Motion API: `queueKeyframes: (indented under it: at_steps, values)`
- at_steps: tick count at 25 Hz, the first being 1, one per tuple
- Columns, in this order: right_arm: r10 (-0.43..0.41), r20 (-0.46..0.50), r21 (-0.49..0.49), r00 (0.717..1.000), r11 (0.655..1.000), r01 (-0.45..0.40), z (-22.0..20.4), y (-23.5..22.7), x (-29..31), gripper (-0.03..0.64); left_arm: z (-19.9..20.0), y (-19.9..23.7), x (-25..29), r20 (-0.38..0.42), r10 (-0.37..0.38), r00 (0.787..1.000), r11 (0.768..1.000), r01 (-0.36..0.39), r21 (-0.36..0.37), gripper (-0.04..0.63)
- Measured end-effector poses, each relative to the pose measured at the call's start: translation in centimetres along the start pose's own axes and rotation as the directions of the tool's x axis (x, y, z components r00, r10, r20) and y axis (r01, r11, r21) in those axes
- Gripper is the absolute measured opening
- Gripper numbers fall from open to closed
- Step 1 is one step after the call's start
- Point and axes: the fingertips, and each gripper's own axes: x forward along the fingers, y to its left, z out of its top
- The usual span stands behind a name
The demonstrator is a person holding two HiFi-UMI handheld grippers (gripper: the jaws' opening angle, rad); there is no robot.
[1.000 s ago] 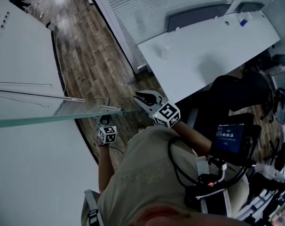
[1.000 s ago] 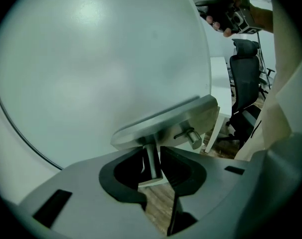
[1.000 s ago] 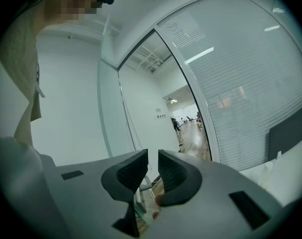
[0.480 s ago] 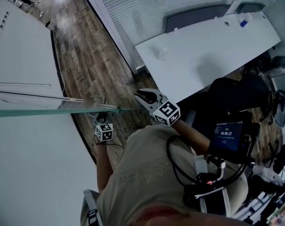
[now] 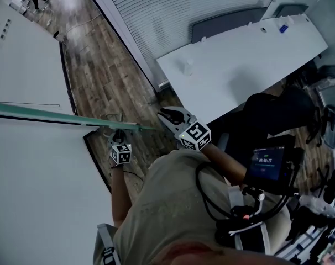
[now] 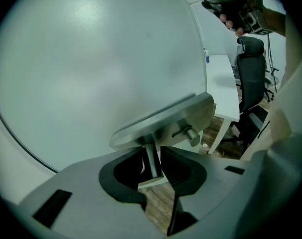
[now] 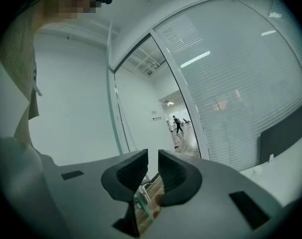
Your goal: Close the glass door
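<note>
Glass of a pale green tint forms the tall frosted glass door (image 5: pixel 57 116), which in the head view shows as a thin edge running from the left border toward the person's front, standing at an angle to its frame. Against the door's near face hangs the brushed-metal door handle (image 6: pixel 163 118), a flat bar carried on a round metal post (image 6: pixel 152 158), with a small cylindrical lock knob (image 6: pixel 189 132) just beside it. The left gripper (image 6: pixel 152 162) is clamped on that post, one black jaw pressing each side, and it points steeply down at the door's lower part (image 5: pixel 118 138). The right gripper (image 5: pixel 166 115) is held just off the door's free end, not touching it; its jaws stand a narrow gap apart with nothing between them (image 7: pixel 152 169), and they look along the door's upright edge (image 7: pixel 112 108). Brown wood-plank floor (image 5: pixel 106 76) lies beyond the door. The long white desk (image 5: pixel 239 65) stands well apart from the door, on the right gripper's side, with a black office chair (image 6: pixel 250 93) next to it.
</note>
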Motion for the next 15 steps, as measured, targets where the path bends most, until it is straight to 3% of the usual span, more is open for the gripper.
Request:
queueKeyframes:
  at_steps: [15]
  values:
    - [-0.050,-0.013,0.025,0.999,0.998,0.050,-1.4,-2.1,-1.8,0.071,3.0,0.6,2.5,-0.063,-0.035,0.997,0.997,0.040,0.072,0.127]
